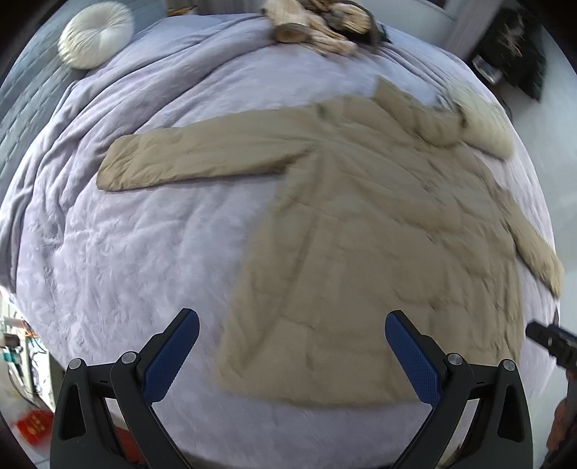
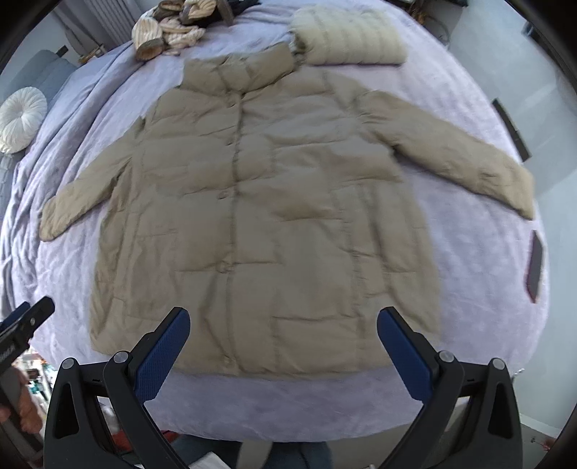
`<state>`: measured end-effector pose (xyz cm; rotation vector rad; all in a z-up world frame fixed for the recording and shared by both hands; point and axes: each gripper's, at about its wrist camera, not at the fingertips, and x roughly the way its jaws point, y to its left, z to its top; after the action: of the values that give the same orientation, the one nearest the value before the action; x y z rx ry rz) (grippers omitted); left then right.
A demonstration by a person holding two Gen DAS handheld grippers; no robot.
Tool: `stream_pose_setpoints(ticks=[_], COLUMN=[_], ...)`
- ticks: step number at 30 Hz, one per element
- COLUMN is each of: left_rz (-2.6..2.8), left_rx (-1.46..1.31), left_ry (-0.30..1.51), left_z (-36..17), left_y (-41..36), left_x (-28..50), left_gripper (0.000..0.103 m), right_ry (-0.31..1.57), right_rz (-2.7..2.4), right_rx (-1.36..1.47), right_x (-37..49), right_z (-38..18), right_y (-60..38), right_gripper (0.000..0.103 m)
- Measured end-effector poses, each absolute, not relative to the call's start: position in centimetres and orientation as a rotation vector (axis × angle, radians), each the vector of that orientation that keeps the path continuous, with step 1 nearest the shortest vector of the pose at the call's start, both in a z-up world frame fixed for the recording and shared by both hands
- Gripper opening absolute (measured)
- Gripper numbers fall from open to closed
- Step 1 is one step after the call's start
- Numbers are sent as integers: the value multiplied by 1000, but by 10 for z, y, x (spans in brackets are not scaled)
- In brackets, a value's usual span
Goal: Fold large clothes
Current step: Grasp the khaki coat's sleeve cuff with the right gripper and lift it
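A large tan quilted coat (image 2: 259, 216) lies flat and face up on a lilac bedspread (image 2: 468, 281), buttoned, with both sleeves spread out. It also shows in the left wrist view (image 1: 360, 234), with its left sleeve (image 1: 187, 158) stretched to the side. My left gripper (image 1: 292, 346) is open and empty above the coat's hem near the bed's front edge. My right gripper (image 2: 283, 342) is open and empty above the middle of the hem. Each gripper shows at the edge of the other's view.
A folded cream quilted garment (image 2: 346, 39) lies beyond the coat's collar. A pile of striped clothes (image 2: 169, 29) lies at the far side of the bed. A round white cushion (image 1: 95, 34) rests at the far left. The bedspread (image 1: 126, 270) is rumpled.
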<state>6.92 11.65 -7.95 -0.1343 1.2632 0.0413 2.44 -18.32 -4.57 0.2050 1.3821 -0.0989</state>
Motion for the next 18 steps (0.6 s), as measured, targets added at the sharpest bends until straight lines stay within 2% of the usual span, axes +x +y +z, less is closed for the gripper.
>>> stream_pose_setpoints(ticks=[10,18], left_rz=[132,144], left_rx=[-305,-465], left_ry=[1193,1086], left_z=[-143,-182], left_y=[215,278], left_x=[127,175], left_gripper=[103,103], right_ry=[1392,1316], right_rz=[151,254], right_rx=[47,4], right_x=[101,181], right_z=[-104,-133], right_y=[-73,2], right_gripper=[103,103])
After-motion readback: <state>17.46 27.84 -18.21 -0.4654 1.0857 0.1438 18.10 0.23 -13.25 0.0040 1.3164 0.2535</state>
